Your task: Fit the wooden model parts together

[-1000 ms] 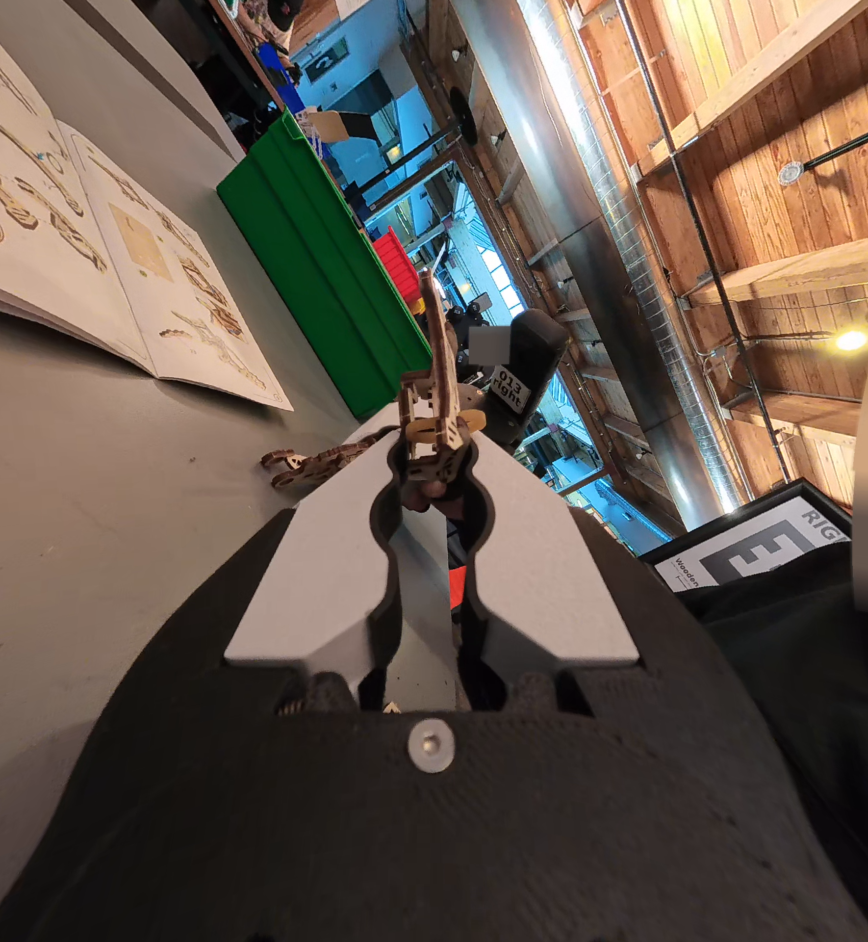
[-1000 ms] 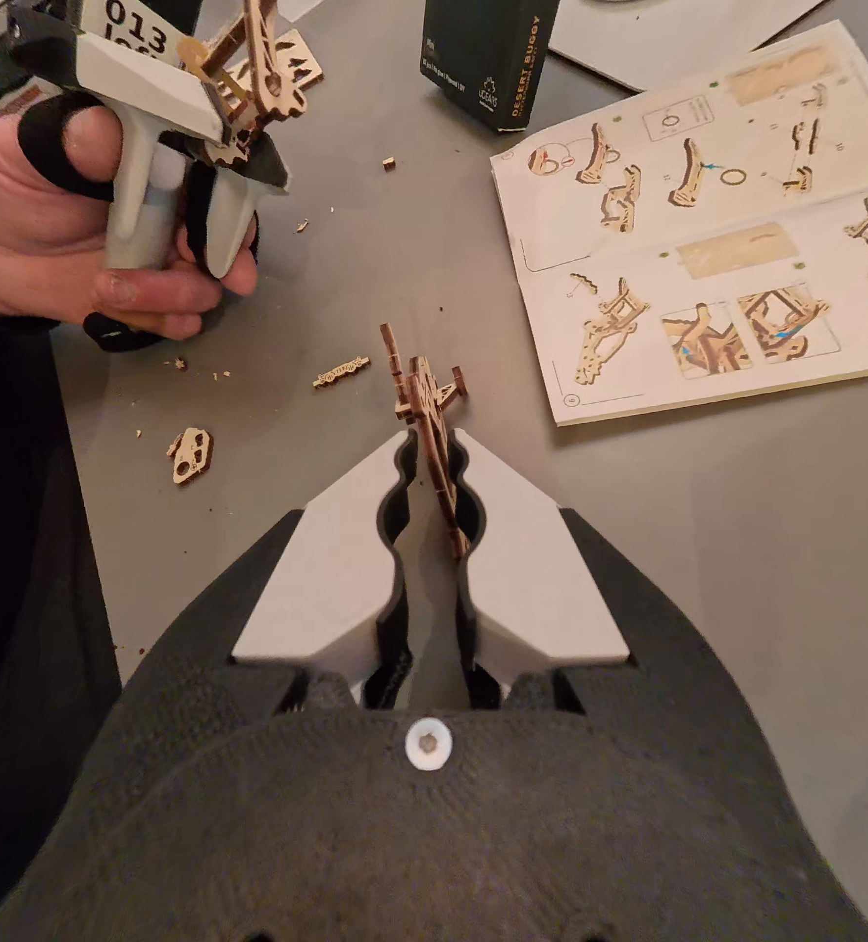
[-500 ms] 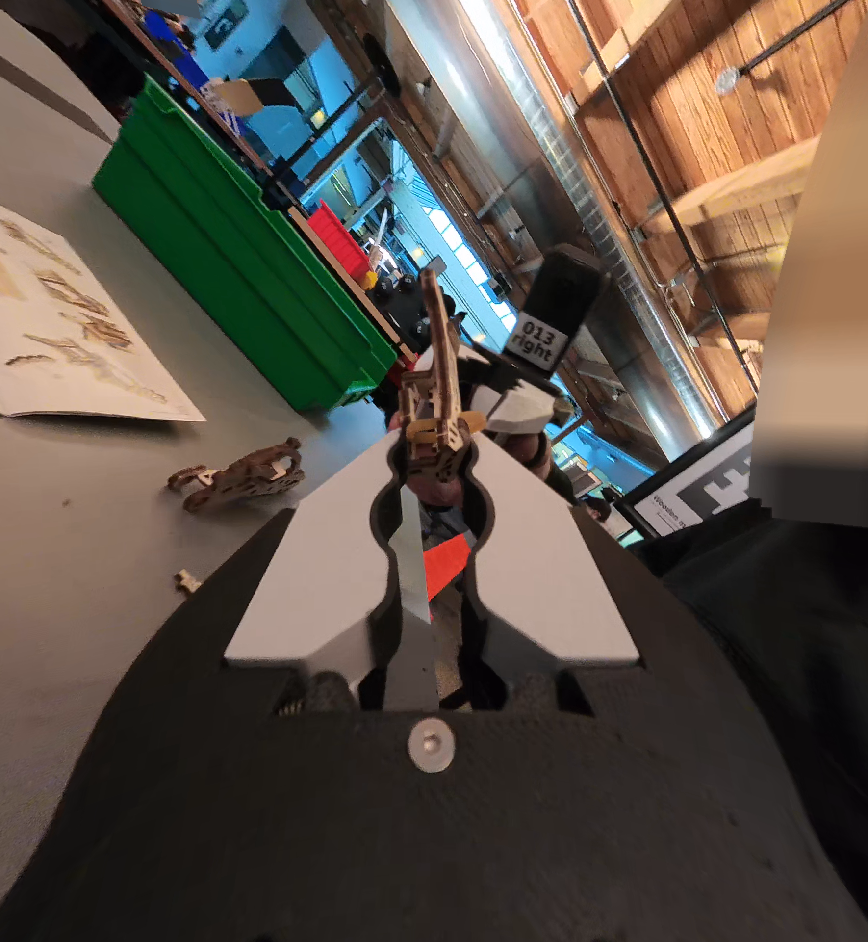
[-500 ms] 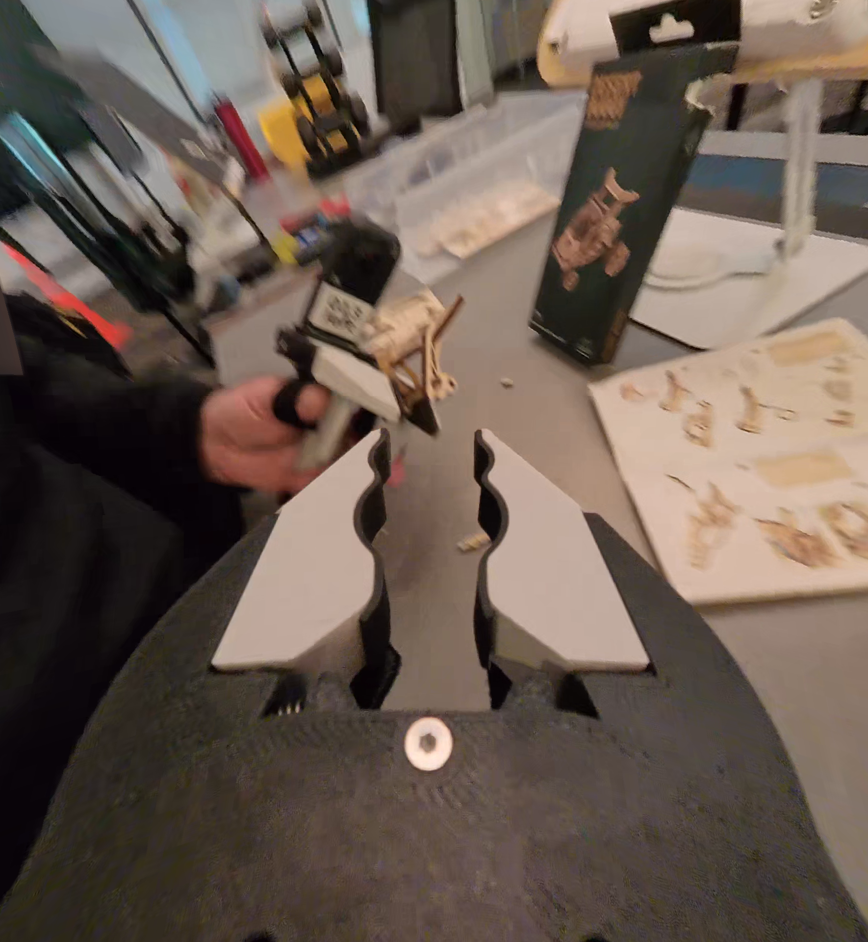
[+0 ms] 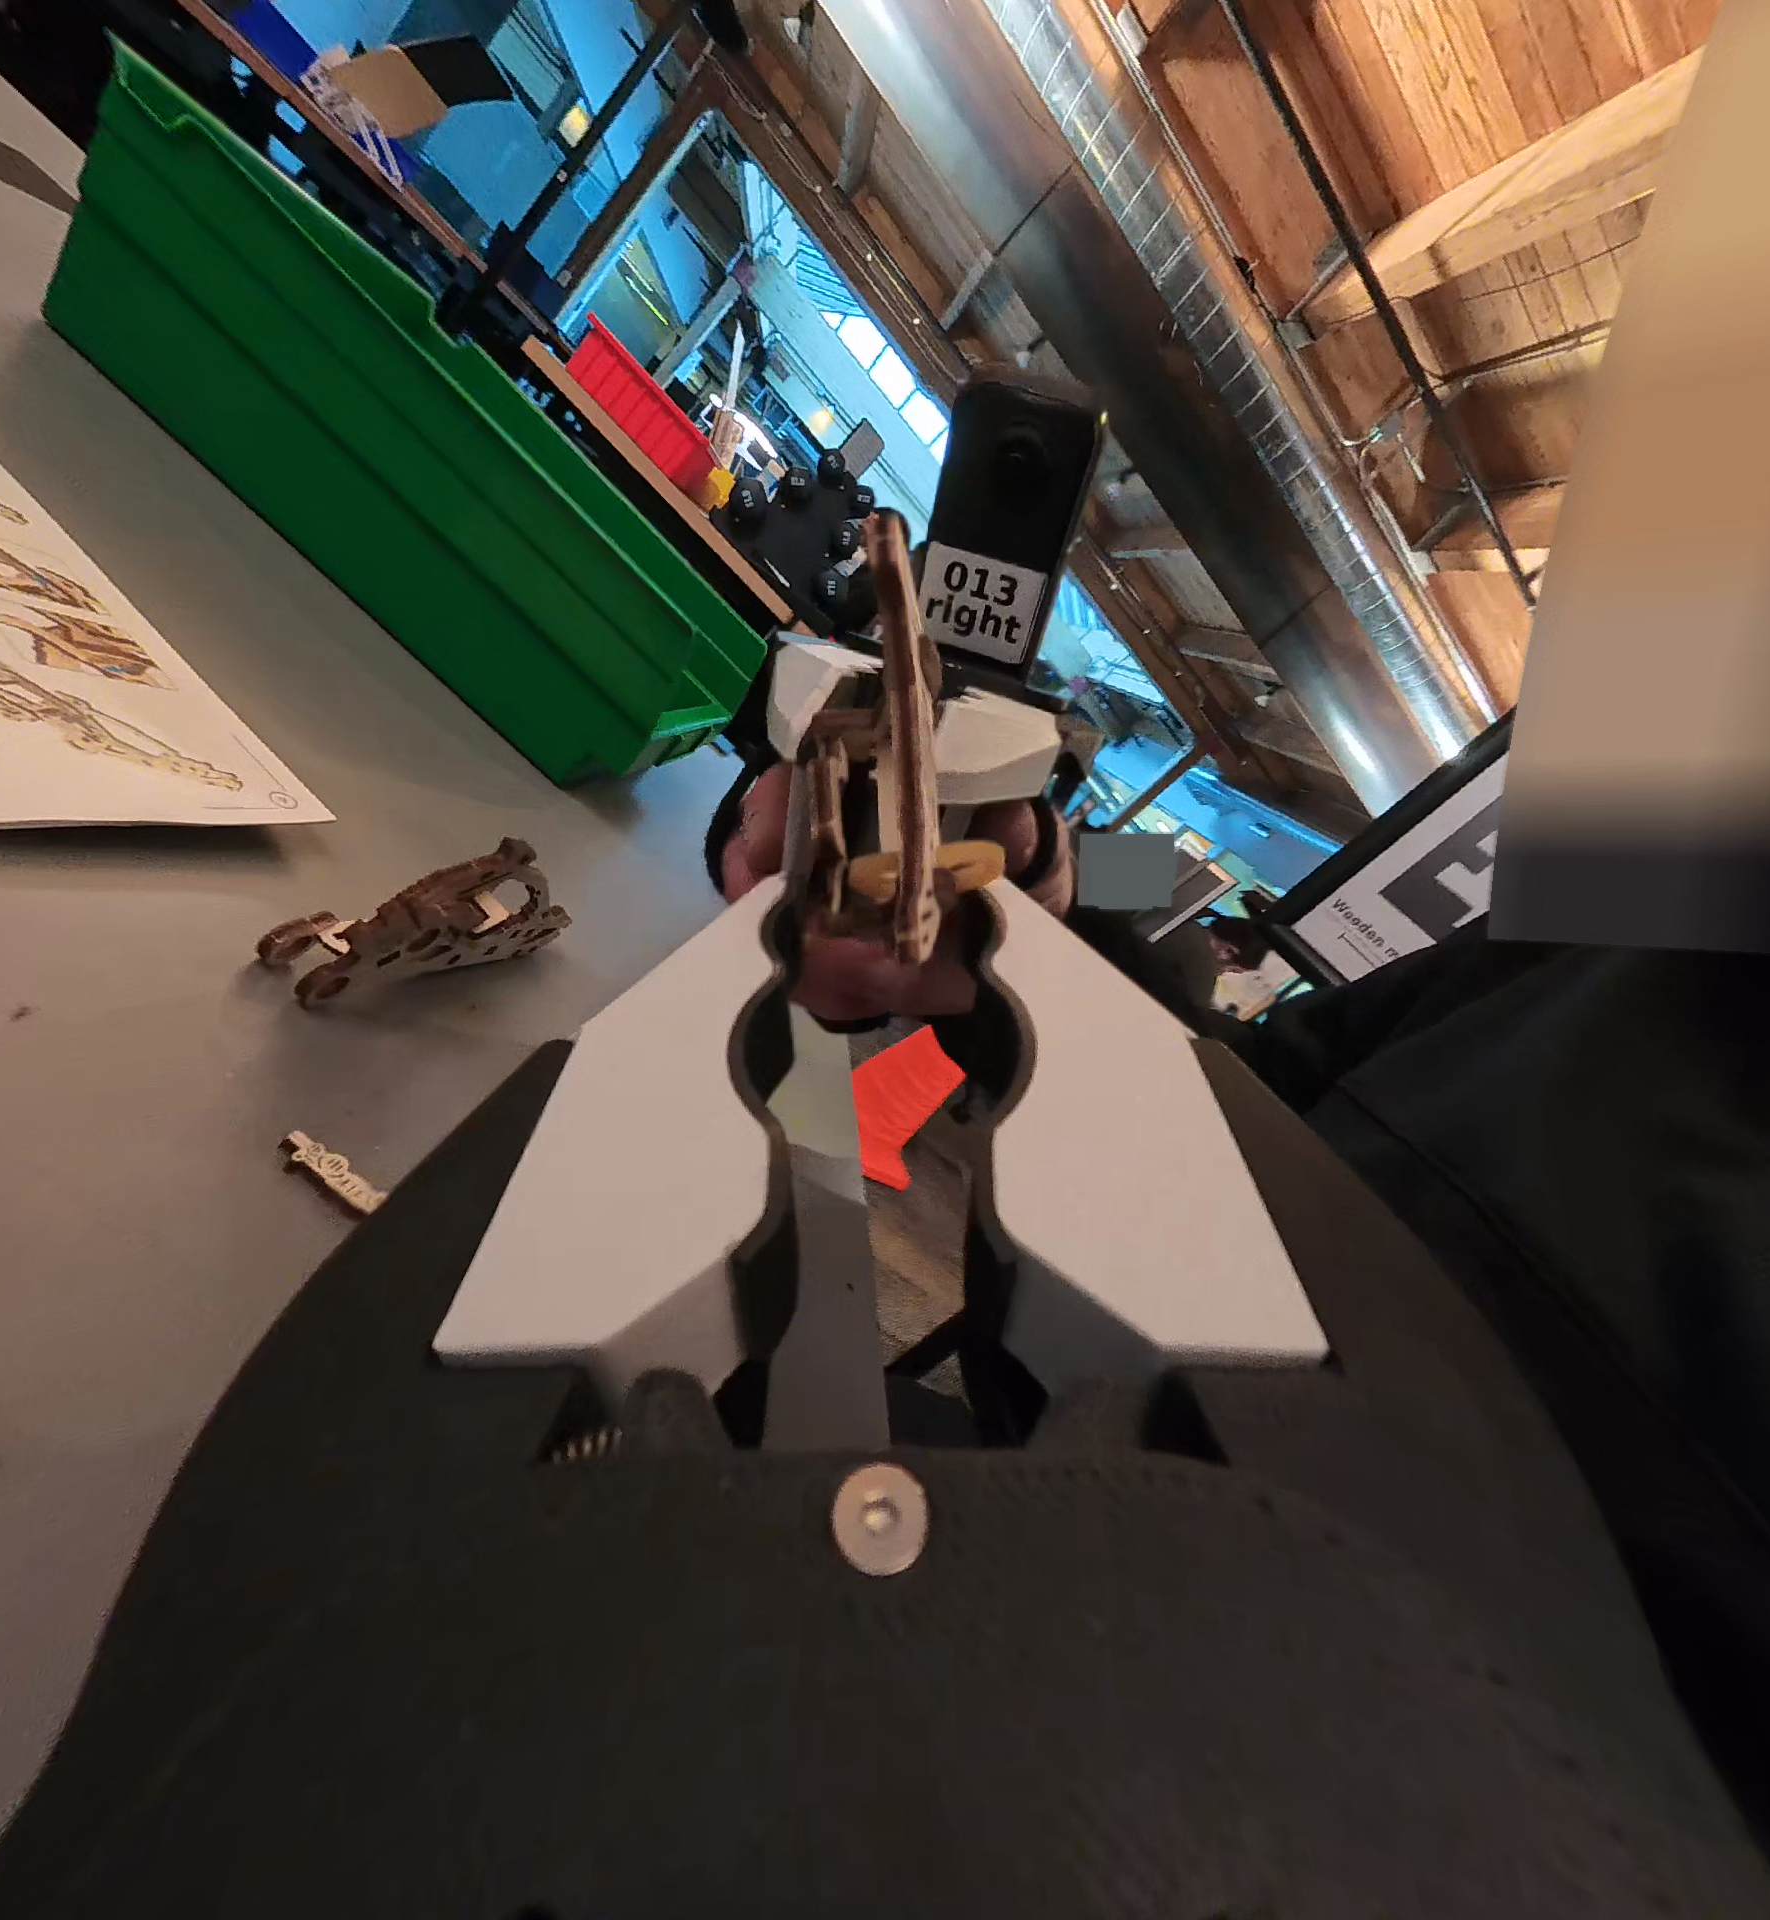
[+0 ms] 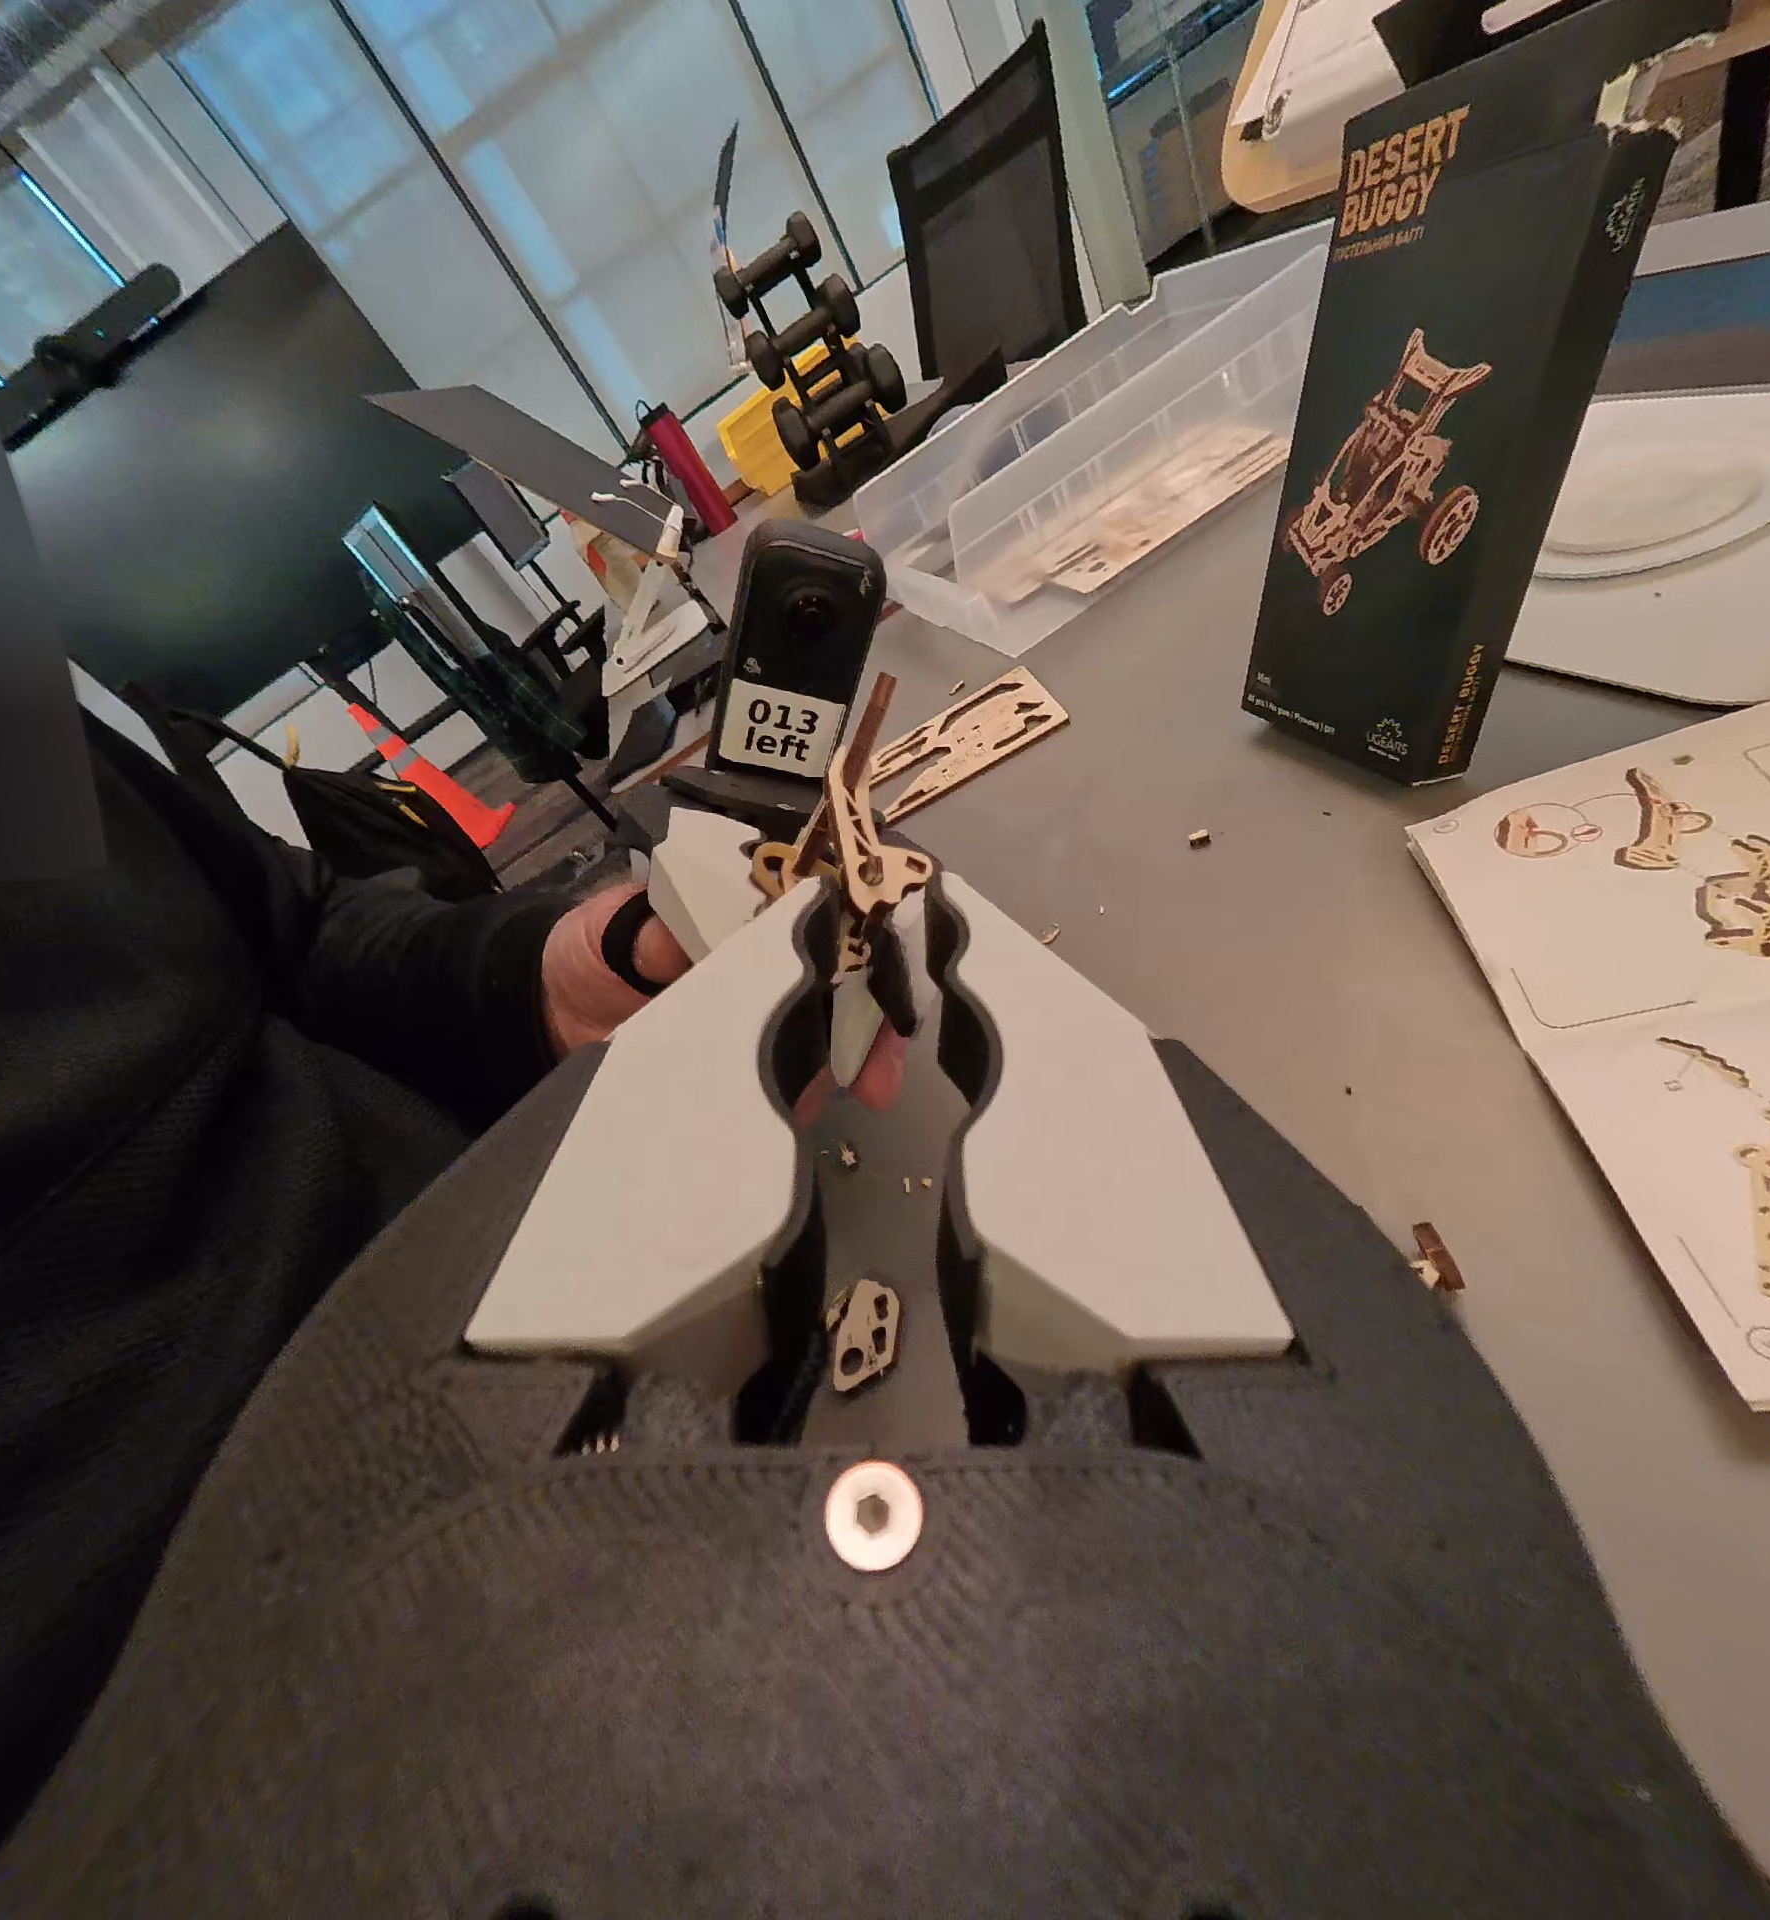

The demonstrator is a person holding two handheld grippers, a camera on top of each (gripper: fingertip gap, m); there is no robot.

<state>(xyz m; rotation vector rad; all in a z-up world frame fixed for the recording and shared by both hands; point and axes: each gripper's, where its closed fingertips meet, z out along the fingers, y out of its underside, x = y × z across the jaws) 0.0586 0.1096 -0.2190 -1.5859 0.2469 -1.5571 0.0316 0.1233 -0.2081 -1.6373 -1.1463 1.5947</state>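
Note:
My left gripper (image 5: 881, 914) is shut on a small wooden sub-assembly (image 5: 891, 790) with a long arm that sticks up, held above the grey table (image 5: 133, 1039). My right gripper (image 6: 873, 904) faces it tip to tip. Its jaws stand a little apart on either side of the same sub-assembly (image 6: 865, 862), and no firm grip shows. The right gripper also shows in the left wrist view (image 5: 902, 717), and the left gripper in the right wrist view (image 6: 829, 935). A second wooden frame part (image 5: 413, 925) lies loose on the table.
An open instruction booklet (image 6: 1691, 1039) lies to the right, with a dark kit box (image 6: 1442, 447) standing behind it. A punched wooden sheet (image 6: 964, 738), clear trays (image 6: 1099, 499), a green bin (image 5: 393, 447), a small flat piece (image 6: 865, 1351) and a thin strip (image 5: 330, 1174) are on the table. My two grippers' fingertips are within a few centimetres of each other.
My right gripper let go of its wooden frame part, which now lies on the table, swung up to the left gripper and narrowed its jaws around the held sub-assembly. The left grip is unchanged.

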